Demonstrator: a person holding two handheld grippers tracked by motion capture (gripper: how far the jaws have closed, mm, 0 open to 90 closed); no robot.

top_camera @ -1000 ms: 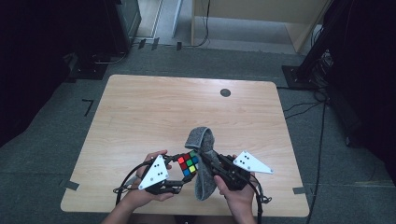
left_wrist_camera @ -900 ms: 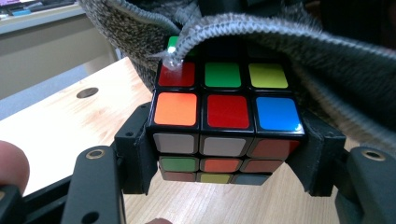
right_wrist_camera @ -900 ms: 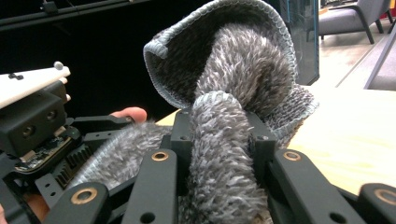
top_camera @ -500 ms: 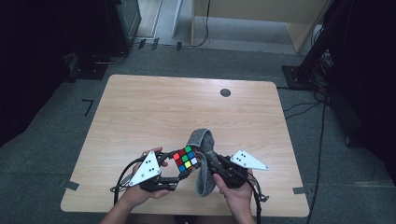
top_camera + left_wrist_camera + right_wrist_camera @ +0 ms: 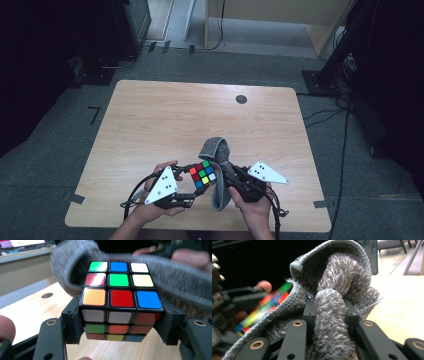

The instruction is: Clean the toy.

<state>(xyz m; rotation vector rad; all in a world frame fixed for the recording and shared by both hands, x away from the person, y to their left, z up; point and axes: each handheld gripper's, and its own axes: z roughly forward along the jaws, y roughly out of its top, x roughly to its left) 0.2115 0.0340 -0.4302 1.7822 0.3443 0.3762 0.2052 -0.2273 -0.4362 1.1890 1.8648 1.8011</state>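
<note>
The puzzle cube sits clamped between the two black jaws of the left gripper, lifted just above the near edge of the table, its coloured top face turned up toward the high camera. In the left gripper view the jaws press on two opposite sides of its lower layers, so the upper layer stands free above them. It looks like a light, rigid block with smooth plastic tiles, likely a little slippery, and its layers can turn against each other; a hold square across flat faces, as here, seems the safest, since a grip at the corners or on one layer alone could let it twist or pop out

Touching the cube on its right side is a grey cloth, soft and fluffy, with a stitched hem. The right gripper pinches a bunched fold of it between its jaws, and the rest curls up and over toward the cube. The cloth is limp and will drape and drag, so it needs a thick gathered fold to hold firm. The work appears to be wiping the cube with the cloth
</note>
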